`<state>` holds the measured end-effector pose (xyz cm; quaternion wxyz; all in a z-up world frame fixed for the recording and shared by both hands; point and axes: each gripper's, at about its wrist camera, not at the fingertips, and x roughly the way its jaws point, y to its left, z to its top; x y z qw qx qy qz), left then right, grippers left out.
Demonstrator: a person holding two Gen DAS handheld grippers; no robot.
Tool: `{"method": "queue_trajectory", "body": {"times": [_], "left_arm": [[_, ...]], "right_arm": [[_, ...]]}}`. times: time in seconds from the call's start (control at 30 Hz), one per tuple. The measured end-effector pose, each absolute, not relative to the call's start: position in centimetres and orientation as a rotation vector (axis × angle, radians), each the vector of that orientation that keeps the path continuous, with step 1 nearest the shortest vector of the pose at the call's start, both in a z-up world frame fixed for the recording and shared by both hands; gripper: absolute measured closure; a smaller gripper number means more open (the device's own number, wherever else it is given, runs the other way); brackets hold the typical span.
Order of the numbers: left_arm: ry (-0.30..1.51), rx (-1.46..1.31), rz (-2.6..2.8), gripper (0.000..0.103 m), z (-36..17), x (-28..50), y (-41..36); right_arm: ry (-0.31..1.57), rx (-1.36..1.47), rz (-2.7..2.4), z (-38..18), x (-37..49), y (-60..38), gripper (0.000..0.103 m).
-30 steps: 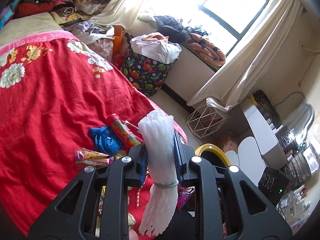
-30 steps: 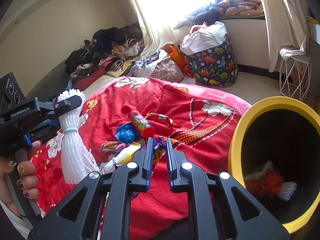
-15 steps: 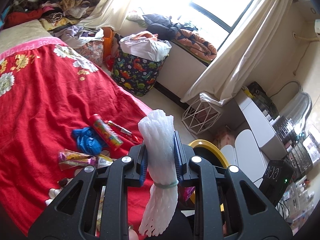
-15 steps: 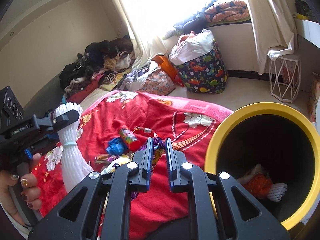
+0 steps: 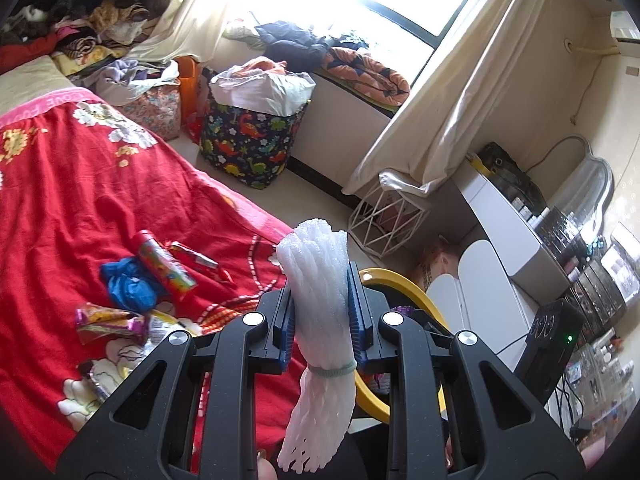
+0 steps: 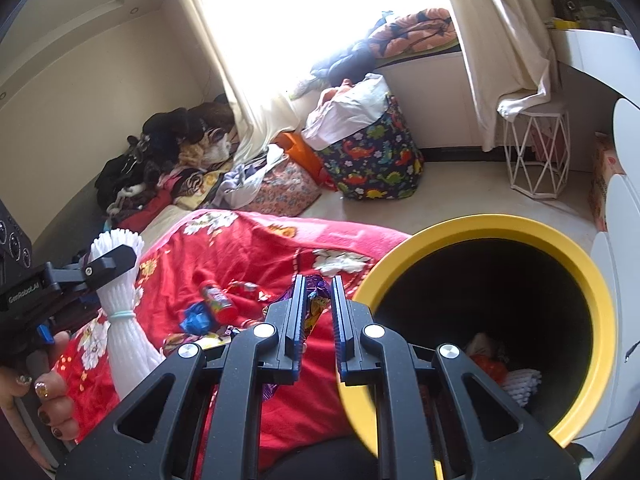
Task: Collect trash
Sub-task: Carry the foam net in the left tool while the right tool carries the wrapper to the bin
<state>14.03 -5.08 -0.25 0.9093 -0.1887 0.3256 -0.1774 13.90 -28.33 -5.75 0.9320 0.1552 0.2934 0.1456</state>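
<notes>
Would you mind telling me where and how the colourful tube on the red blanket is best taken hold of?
Grip the colourful tube mid-length, from above, jaws set across its long axis. It lies flat and slanted on the red blanket, so its round sides give the narrow span. The blue crumpled bag crowds its lower side; probably favour the upper half.

Bright window point(image 5: 360, 4), cream curtains point(image 5: 452, 92), bed w/ red blanket point(image 5: 80, 200)
</notes>
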Motion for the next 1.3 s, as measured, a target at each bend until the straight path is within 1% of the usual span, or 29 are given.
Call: {"method": "queue_trajectory", "body": {"times": [1.3], "left_arm": [[0.724, -0.294, -0.47, 0.087, -1.5, 15.0, -12.5]], "right_arm": [[0.55, 0.36, 0.068, -7.0, 13.7, -36.2, 0.091]]}}
